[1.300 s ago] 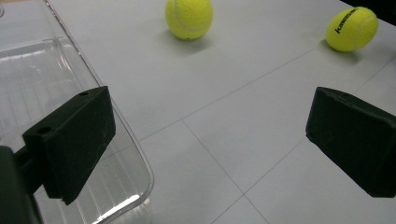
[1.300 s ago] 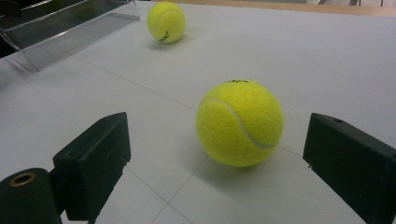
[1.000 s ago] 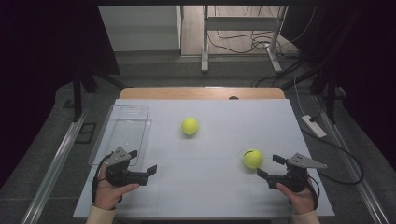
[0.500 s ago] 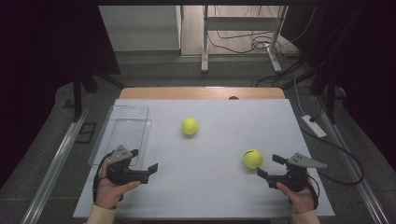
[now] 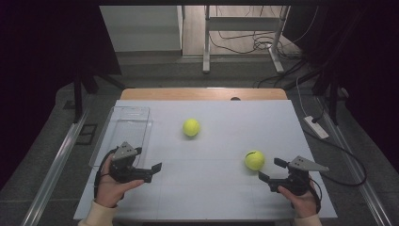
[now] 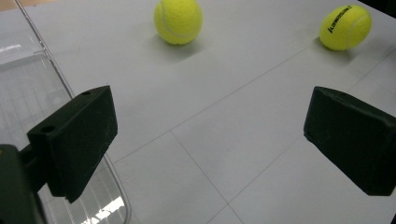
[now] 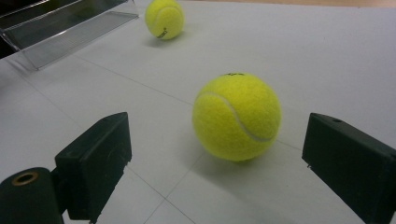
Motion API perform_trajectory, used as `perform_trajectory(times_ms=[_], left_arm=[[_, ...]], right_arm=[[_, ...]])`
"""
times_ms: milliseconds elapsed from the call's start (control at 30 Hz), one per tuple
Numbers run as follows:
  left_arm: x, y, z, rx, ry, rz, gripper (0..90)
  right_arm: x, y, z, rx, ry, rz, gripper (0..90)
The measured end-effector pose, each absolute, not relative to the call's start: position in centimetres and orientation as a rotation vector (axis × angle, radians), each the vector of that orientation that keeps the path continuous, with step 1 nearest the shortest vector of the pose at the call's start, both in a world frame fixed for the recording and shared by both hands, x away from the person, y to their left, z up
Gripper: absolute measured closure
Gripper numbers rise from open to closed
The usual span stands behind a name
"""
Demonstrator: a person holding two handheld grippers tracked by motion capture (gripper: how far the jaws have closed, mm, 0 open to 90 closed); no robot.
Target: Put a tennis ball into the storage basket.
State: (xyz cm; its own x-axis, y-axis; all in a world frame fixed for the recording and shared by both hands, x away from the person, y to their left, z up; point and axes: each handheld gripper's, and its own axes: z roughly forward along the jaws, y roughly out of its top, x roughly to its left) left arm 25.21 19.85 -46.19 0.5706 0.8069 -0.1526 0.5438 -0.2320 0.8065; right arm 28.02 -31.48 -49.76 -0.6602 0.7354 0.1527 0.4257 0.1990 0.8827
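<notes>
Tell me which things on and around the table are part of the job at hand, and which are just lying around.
Part of the job:
near tennis ball, just ahead of the open right gripper
far tennis ball
clear tray
open left gripper

Just lying about:
power strip on the floor
cables behind the table

Clear tray (image 5: 123, 123) at white table's (image 5: 226, 197) left edge.

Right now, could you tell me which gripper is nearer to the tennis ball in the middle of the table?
The left gripper. It sits below and left of the middle tennis ball, beside the clear tray. The right gripper is farther, close behind the other ball.
</notes>
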Motion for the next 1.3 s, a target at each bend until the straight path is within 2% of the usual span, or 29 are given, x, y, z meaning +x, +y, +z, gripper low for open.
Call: perform_trajectory(times_ms=[1300], left_arm=[[28.4, 17.7, -43.6, 1.967, 1.083, 0.42, 4.0]], right_arm=[[28.5, -31.3, -49.9, 1.09, 2.19, 1.416, 8.2]])
